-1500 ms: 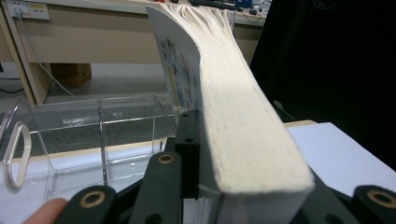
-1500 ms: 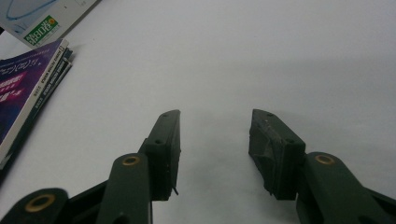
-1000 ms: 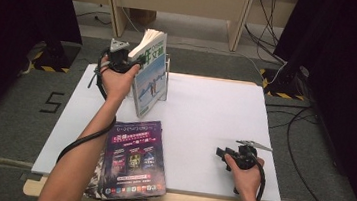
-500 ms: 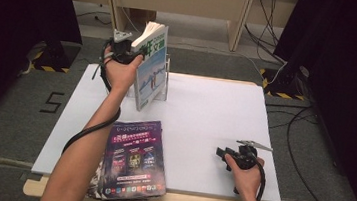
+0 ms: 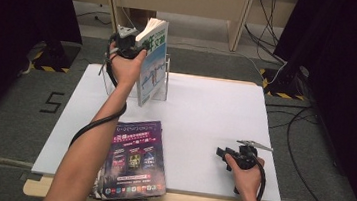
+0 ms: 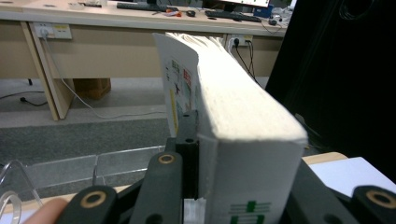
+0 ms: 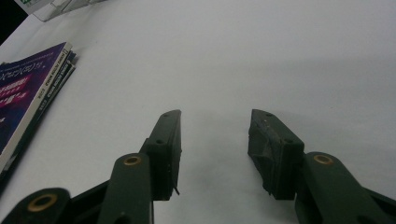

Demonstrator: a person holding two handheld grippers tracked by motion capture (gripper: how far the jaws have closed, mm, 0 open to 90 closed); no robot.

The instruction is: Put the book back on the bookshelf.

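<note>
One book (image 5: 152, 60), clamped in the left gripper (image 5: 131, 45), stands in the clear holder (image 5: 162, 81); the right gripper (image 7: 214, 140) fingers are spread, empty.

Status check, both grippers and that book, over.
Left gripper shut on the book, tilted over the clear stand. Right gripper open, empty, low over the white table. Purple magazines stacked near front edge, nothing blocking.

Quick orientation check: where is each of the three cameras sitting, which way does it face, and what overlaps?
High view: overhead, facing forward-down on the white table; both forearms, left gripper, right gripper.
Left gripper view: along jaws clamping the thick book, facing desks.
Right gripper view: along open jaws, over the table.
Shared: purple magazine in high and right views.
</note>
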